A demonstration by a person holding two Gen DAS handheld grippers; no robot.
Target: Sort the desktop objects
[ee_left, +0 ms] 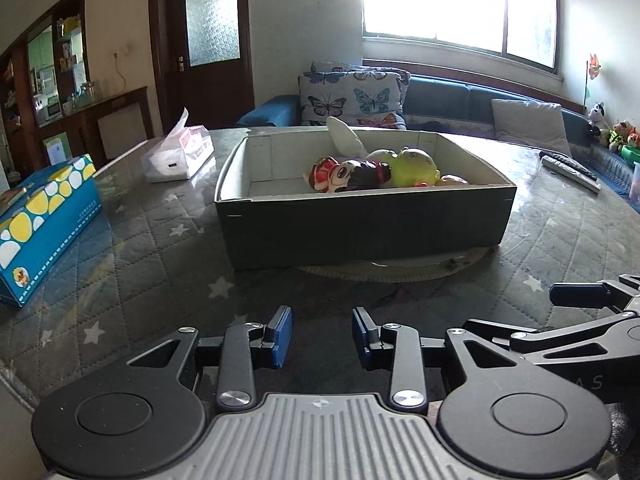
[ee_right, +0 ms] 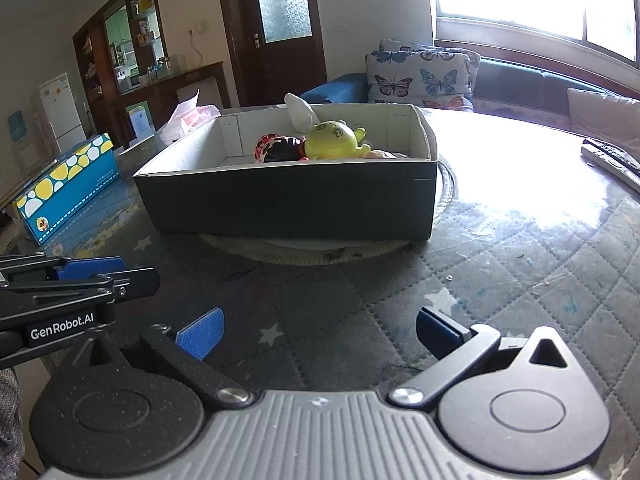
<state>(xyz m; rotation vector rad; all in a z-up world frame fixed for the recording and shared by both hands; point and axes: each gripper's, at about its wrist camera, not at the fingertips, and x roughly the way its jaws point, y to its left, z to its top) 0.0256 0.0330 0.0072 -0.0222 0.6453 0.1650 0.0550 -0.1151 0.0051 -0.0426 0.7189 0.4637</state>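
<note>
Box (ee_left: 360, 216): centre of desk (ee_left: 140, 248), holding toys (ee_left: 372, 172). Left gripper (ee_left: 322, 336): jaws part-open, empty. Right gripper (ee_right: 320, 334): jaws wide, empty. Step: likely between picks. Next: reach remaining items, tissue box (ee_left: 44, 220) or remotes (ee_left: 570, 168).

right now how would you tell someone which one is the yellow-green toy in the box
Find the open dark cardboard box in the middle of the quilted table. Its toys are heaped at the right-hand end. The yellow-green toy is the round, glossy one with a drawn face, beside a red and black doll and in front of a white plush piece.
</note>
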